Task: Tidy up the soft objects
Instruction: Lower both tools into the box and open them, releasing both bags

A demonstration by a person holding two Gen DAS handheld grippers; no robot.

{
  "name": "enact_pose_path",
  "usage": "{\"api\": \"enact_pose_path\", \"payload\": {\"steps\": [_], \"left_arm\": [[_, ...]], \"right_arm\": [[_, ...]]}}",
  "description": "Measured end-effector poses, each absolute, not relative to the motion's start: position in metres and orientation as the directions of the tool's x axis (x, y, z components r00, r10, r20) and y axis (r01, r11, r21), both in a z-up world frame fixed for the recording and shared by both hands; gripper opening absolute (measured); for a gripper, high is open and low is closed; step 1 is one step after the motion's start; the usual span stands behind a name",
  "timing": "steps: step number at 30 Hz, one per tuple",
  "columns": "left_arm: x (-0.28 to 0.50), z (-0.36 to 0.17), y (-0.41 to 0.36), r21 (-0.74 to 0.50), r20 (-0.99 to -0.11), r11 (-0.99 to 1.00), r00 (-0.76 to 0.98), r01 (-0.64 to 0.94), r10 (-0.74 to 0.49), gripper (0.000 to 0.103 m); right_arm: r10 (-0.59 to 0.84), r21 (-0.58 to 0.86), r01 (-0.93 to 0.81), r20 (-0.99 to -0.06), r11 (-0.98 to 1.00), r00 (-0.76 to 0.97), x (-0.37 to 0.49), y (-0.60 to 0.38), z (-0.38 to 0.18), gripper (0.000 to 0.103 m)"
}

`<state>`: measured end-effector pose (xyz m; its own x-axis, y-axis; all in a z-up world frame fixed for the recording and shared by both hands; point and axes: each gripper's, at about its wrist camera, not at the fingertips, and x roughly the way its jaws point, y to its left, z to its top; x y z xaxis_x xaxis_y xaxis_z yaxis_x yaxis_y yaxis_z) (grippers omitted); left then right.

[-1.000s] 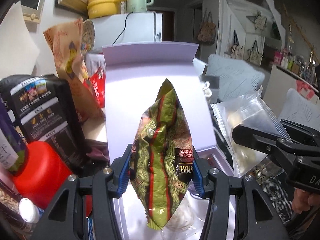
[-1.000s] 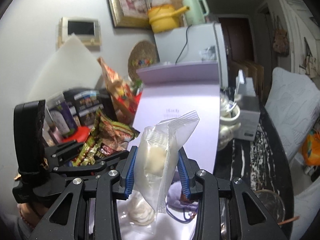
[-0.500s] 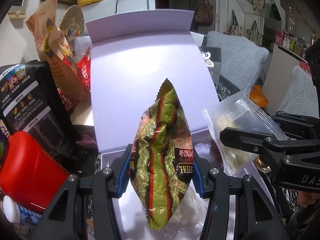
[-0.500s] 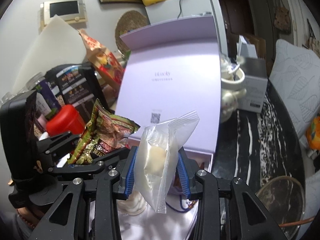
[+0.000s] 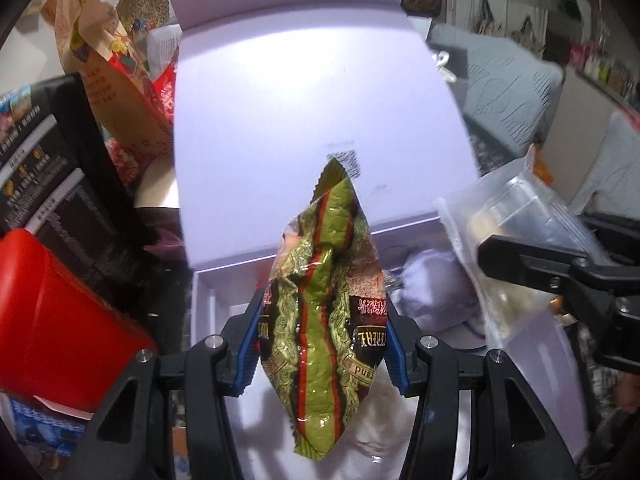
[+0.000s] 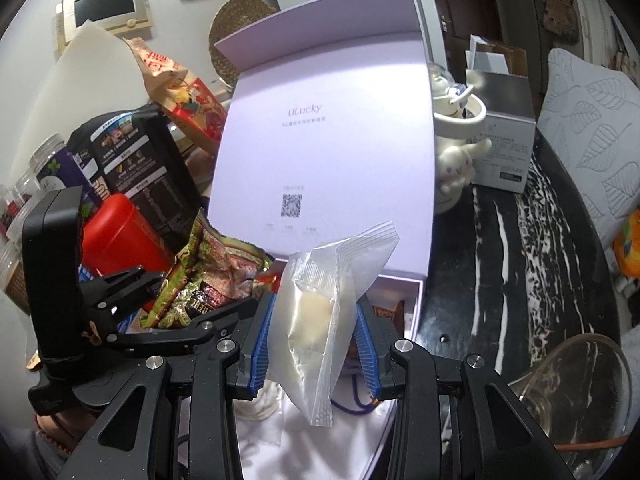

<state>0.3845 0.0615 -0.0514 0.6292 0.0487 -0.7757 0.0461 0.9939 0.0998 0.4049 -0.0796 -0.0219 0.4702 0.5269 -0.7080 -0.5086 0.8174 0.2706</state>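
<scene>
Light falls from above onto the raised lilac lid [image 5: 312,92] in front of me, washing its middle nearly white in both my views. The green snack packet [image 5: 324,312] between my left jaws throws glints off its foil. Edges of the left view smear with motion blur; the right view is crisper. Both bend strongly outward and darken to black at the corners.

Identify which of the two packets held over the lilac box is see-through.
The clear plastic packet, held in the right tongs: its pale contents show through. The other, the green foil snack bag in the left tongs, is printed and opaque.
</scene>
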Motion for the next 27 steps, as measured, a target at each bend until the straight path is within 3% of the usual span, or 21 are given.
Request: {"api": "enact_pose_path", "payload": {"steps": [18, 22, 27], "left_arm": [[0.403, -0.072, 0.059, 0.113, -0.851, 0.993, 0.518, 0.028, 0.082, 0.056], [0.408, -0.081, 0.063, 0.121, -0.874, 0.993, 0.475, 0.005, 0.104, 0.073], [0.412, -0.084, 0.06, 0.135, -0.877, 0.991, 0.468, 0.016, 0.112, 0.075]], "right_arm": [[0.476, 0.231, -0.515, -0.775, 0.825, 0.415, 0.408, -0.063, -0.05, 0.037], [0.469, 0.225, -0.514, -0.78, 0.828, 0.414, 0.409, -0.063, -0.051, 0.038], [0.463, 0.222, -0.51, -0.784, 0.831, 0.413, 0.411, -0.062, -0.052, 0.038]]}}
